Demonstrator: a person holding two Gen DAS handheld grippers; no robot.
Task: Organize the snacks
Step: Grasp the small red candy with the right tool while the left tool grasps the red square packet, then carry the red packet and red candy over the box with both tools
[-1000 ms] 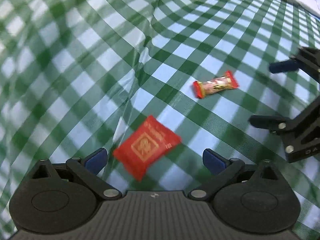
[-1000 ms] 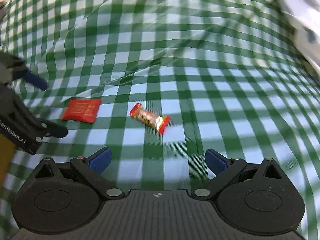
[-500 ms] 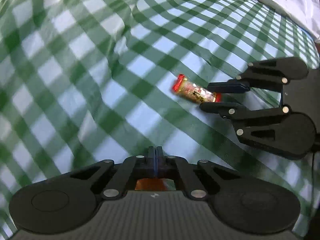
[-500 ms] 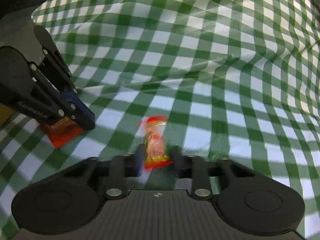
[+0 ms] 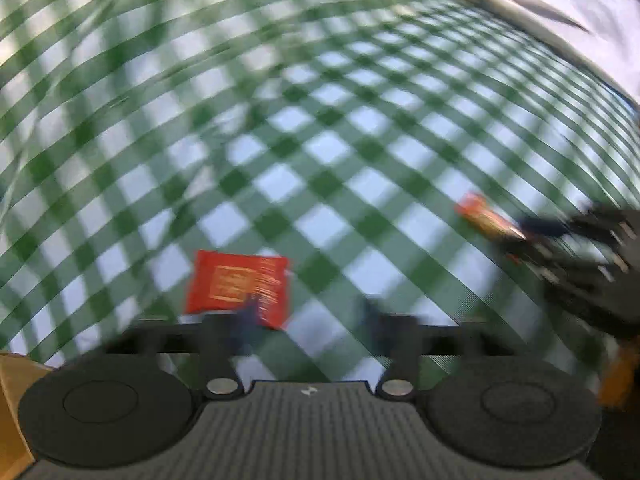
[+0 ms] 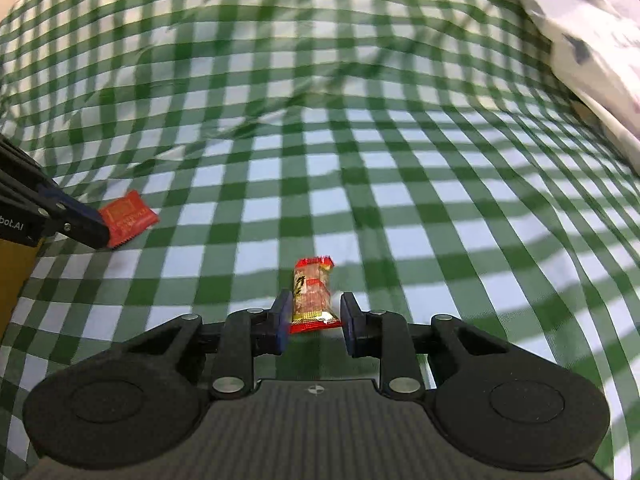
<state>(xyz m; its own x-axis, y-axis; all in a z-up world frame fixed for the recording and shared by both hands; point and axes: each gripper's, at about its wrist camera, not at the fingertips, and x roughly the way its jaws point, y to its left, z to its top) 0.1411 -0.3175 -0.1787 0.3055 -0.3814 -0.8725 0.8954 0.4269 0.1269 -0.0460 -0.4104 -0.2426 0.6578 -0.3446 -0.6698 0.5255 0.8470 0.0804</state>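
Observation:
A flat red square packet [image 5: 240,286] lies on the green checked cloth just ahead of my left gripper [image 5: 308,314], whose jaws stand open; the view is blurred. The packet also shows in the right wrist view [image 6: 128,218], beside the left gripper's fingertips [image 6: 86,226]. A small red candy bar [image 6: 313,294] lies between the pads of my right gripper [image 6: 314,324], which stand a little apart from its sides. In the left wrist view the bar [image 5: 484,216] sits at the right gripper's fingers [image 5: 560,236].
The checked cloth [image 6: 400,184] is wrinkled at the back. A white patterned bag [image 6: 592,40] lies at the far right. A yellow-brown box edge [image 6: 14,276] shows at the left, also in the left wrist view [image 5: 12,412].
My left gripper was shut on the red packet; it has opened and the packet now lies on the cloth. My right gripper has opened slightly around the candy bar.

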